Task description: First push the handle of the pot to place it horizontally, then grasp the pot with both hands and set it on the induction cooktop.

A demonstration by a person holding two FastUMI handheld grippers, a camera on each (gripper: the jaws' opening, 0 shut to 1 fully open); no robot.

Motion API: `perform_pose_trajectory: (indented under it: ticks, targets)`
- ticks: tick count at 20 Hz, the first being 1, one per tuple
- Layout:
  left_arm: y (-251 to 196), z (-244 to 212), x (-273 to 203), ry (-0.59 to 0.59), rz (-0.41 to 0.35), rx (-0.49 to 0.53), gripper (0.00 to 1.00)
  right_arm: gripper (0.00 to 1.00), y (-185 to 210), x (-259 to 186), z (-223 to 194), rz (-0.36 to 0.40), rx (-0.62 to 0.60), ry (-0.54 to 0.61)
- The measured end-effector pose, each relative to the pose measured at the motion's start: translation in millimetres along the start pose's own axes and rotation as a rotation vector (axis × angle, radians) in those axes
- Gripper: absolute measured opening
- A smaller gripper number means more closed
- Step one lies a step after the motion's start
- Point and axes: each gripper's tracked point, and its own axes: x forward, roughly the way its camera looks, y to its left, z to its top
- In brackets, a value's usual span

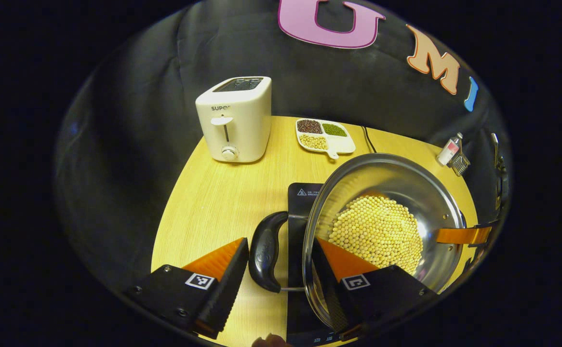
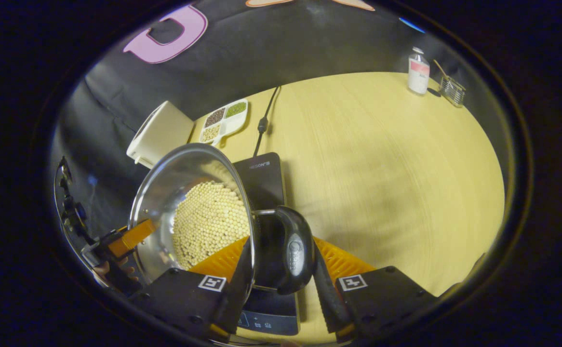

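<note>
Pot point(image 1: 382, 226), steel and holding a layer of pale round beans point(image 1: 377, 233), sits above the black cooktop point(image 1: 302, 197) on the wooden table point(image 1: 213, 202); whether its base touches the glass cannot be told. Left claw point(image 1: 281, 270): one finger lies outside the black side handle point(image 1: 265, 250), the other inside the pot against the wall, so handle and rim both sit between the fingers; the outer finger looks just short of the handle, so a firm clamp cannot be confirmed. Right claw point(image 2: 281, 270), in the right gripper view: one finger inside the pot wall, the other on the far side of the opposite black handle point(image 2: 288, 250), both pressing close on handle and rim, fingers narrowly apart. The other claw shows at the far rim in each view, with a hand point(image 2: 112, 270) behind it in the right gripper view. Cooktop point(image 2: 264, 178) control strip lies under the right claw; its cord point(image 2: 264, 120) runs toward the back. At the back of the table: white toaster point(image 1: 235, 120), divided dish point(image 1: 324, 135) with dark, green and pale beans, small bottle point(image 2: 418, 72) and a small glass holder point(image 2: 453, 90) beside it.
</note>
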Motion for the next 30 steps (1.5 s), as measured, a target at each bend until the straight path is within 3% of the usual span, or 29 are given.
perform_pose_trajectory:
  ticks: [2,3,8,18,23,25,26,27,30]
  targets:
    - [0.1,-6.0,-6.1,0.004,0.022,-0.04,0.85,0.67,2.8,-3.0,0.0,0.036,-0.01,0.003]
    - [-0.1,-8.5,-10.8,0.0,0.032,-0.07,0.81,0.69,5.6,-5.4,-0.4,0.064,-0.012,0.005]
    - [-12.0,-20.9,-38.1,-0.01,0.05,-0.22,0.81,0.67,14.9,-13.2,-3.3,0.187,0.058,0.022]
    - [-51.9,-38.7,-91.8,-0.055,0.111,-0.27,0.81,0.67,-1.3,-48.4,-10.4,0.393,0.078,0.045]
    - [-87.6,-64.2,-112.3,-0.05,0.131,-0.313,0.8,0.65,-44.4,-60.9,-19.6,0.432,0.142,0.038]
    - [-104.7,-72.8,-117.6,-0.061,0.135,-0.295,0.81,0.65,-57.8,-70.4,-20.8,0.472,0.172,0.018]
    - [-112.7,-76.5,-120.5,-0.066,0.141,-0.284,0.81,0.65,-66.2,-71.1,-23.2,0.478,0.178,0.014]
    - [-121.8,-83.1,-123.5,-0.056,0.142,-0.281,0.81,0.72,-75.3,-72.5,-28.6,0.476,0.179,0.012]
    - [-143.8,-94.1,-127.6,-0.018,0.138,-0.237,0.81,0.71,-97.0,-77.1,-31.8,0.484,0.215,-0.001]
